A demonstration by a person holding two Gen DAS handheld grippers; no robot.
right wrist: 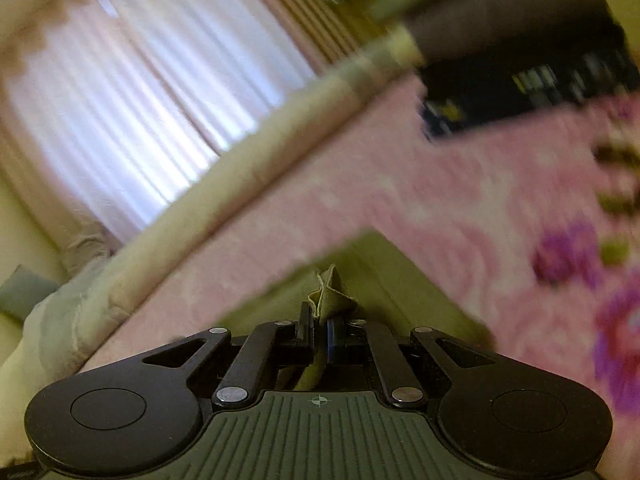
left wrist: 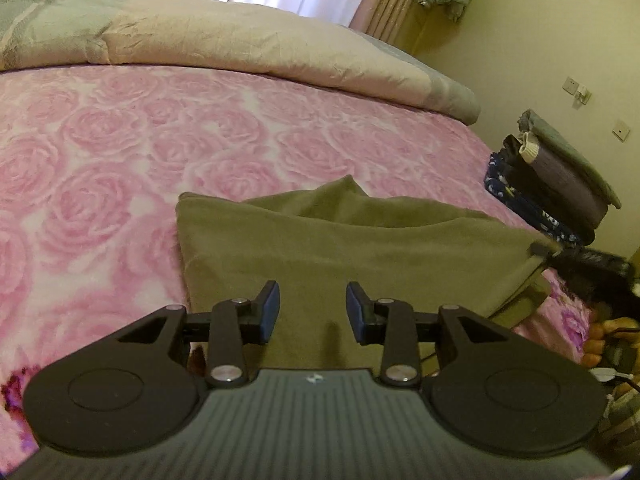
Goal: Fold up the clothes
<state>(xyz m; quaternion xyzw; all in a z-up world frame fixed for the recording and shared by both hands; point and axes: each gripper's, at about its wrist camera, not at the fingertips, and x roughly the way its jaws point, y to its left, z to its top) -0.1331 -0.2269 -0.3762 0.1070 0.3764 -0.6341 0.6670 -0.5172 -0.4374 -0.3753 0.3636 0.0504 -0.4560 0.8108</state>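
An olive-green garment [left wrist: 340, 248] lies partly folded on the pink rose-patterned bed cover [left wrist: 120, 152]. My left gripper [left wrist: 313, 312] is open and empty, hovering over the garment's near edge. In the left wrist view my right gripper [left wrist: 540, 250] shows blurred at the garment's right edge, lifting it. In the blurred right wrist view my right gripper [right wrist: 319, 330] is shut on a bunched corner of the olive garment [right wrist: 328, 296], which hangs down between the fingers.
A beige and grey quilt [left wrist: 240, 40] lies along the far side of the bed. A stack of folded dark clothes [left wrist: 552, 180] sits at the bed's right edge, also in the right wrist view [right wrist: 520, 60]. Curtains [right wrist: 140, 100] and a wall stand beyond.
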